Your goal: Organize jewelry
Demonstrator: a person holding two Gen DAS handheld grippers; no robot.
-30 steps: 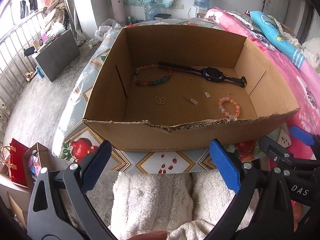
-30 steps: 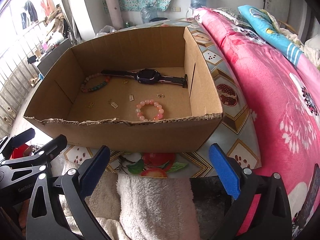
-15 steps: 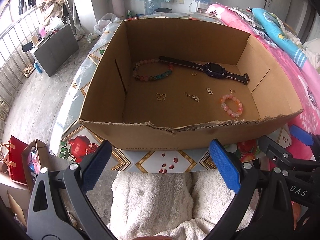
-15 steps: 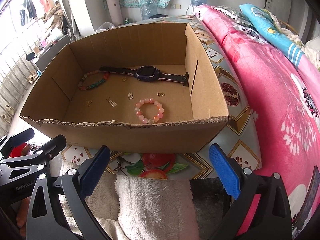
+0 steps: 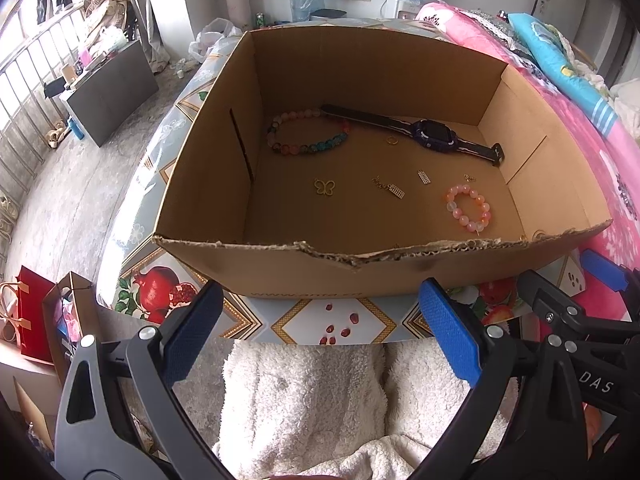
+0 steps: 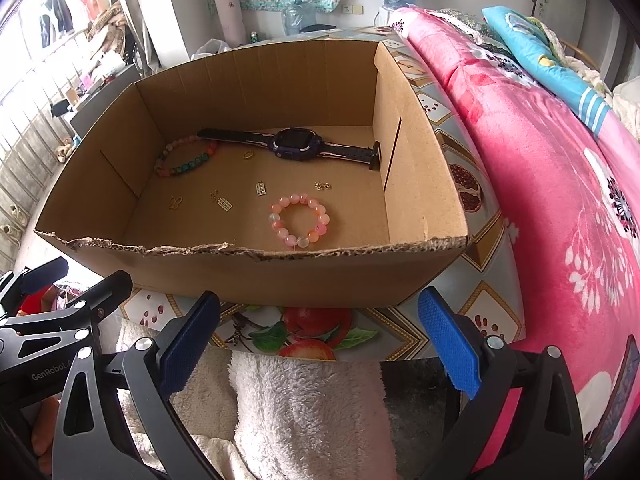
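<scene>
Tiny charms (image 5: 423, 177) unreadable; box (image 5: 280, 268) near wall hides floor strip.

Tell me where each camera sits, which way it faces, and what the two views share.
Left wrist: on the left gripper, before the box's torn near wall, facing in at the watch; own open fingers show, right gripper's tip at right edge.
Right wrist: on the right gripper, further right, facing the same box with the pink blanket alongside; own open fingers show, left gripper at left edge.
Shared: box, watch, pink bracelet, multicolour bracelet, white fleece below.
</scene>
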